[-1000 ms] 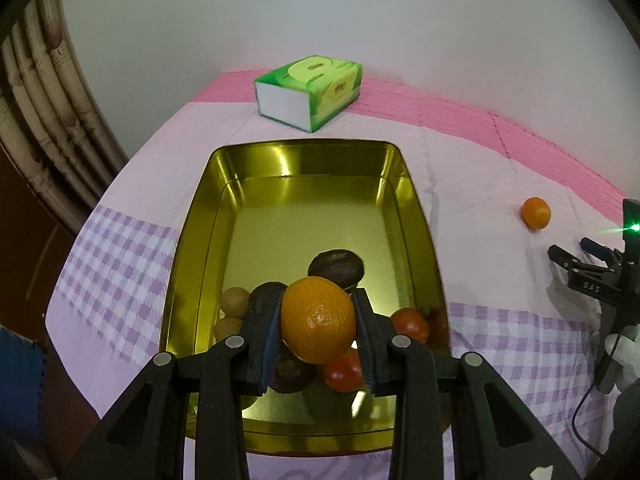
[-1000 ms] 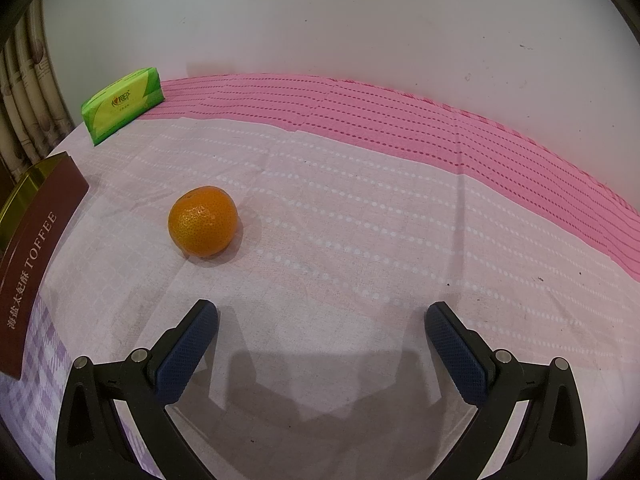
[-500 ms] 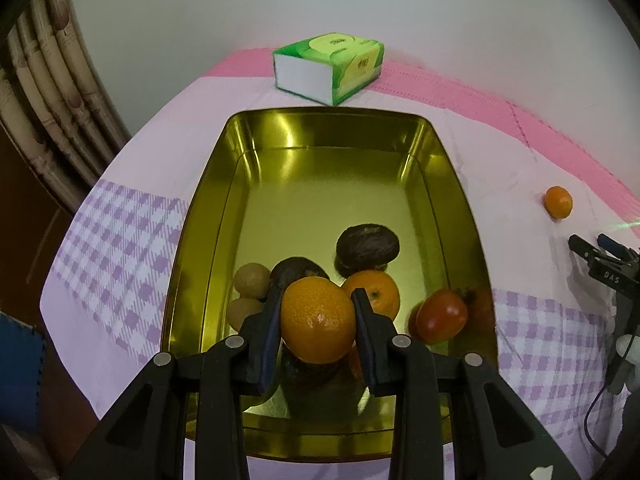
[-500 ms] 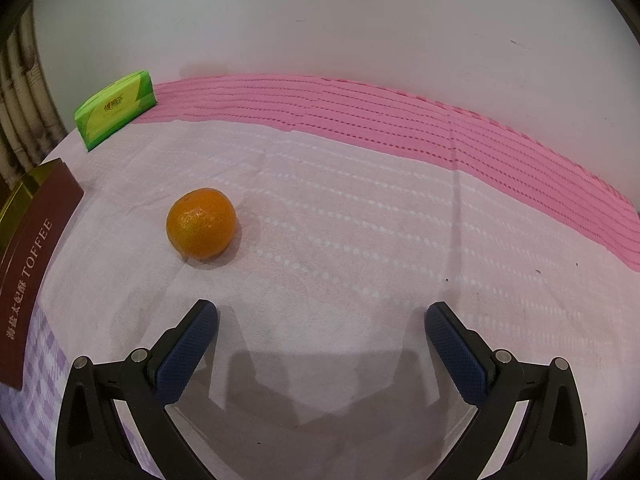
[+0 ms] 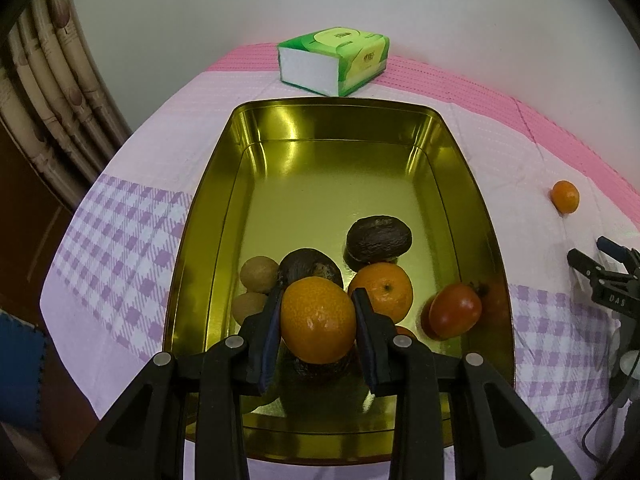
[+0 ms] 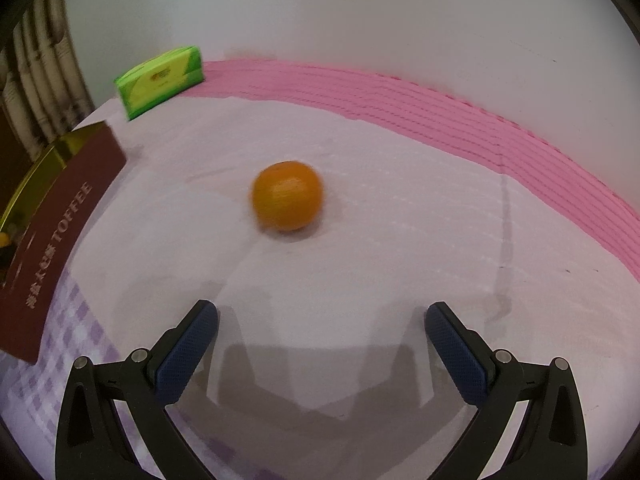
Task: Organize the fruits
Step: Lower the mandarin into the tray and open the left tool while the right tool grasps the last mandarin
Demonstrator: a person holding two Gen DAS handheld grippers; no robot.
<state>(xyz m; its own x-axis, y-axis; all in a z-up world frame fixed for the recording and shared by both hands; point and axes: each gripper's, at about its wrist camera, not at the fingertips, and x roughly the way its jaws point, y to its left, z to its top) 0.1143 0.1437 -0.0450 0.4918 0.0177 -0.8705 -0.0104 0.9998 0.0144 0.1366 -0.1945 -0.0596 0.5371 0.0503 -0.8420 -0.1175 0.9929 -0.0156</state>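
Note:
My left gripper is shut on an orange mandarin, held over the near end of the gold tin tray. Inside the tray lie another mandarin, two dark wrinkled fruits, two small brown fruits and a red tomato. In the right wrist view a lone mandarin rests on the pink cloth, ahead of my right gripper and apart from it. That gripper is open with nothing between its fingers. The same loose mandarin shows at the left view's far right.
A green tissue pack stands behind the tray, also seen as a green tissue pack in the right view. The tray's maroon side wall reads TOFFEE. A curtain hangs left; the wall is close behind the table.
The left gripper carried its mandarin a little further over the tray, revealing the second mandarin and tomato. The right gripper shifted sideways, so the loose mandarin now sits centred ahead of it.

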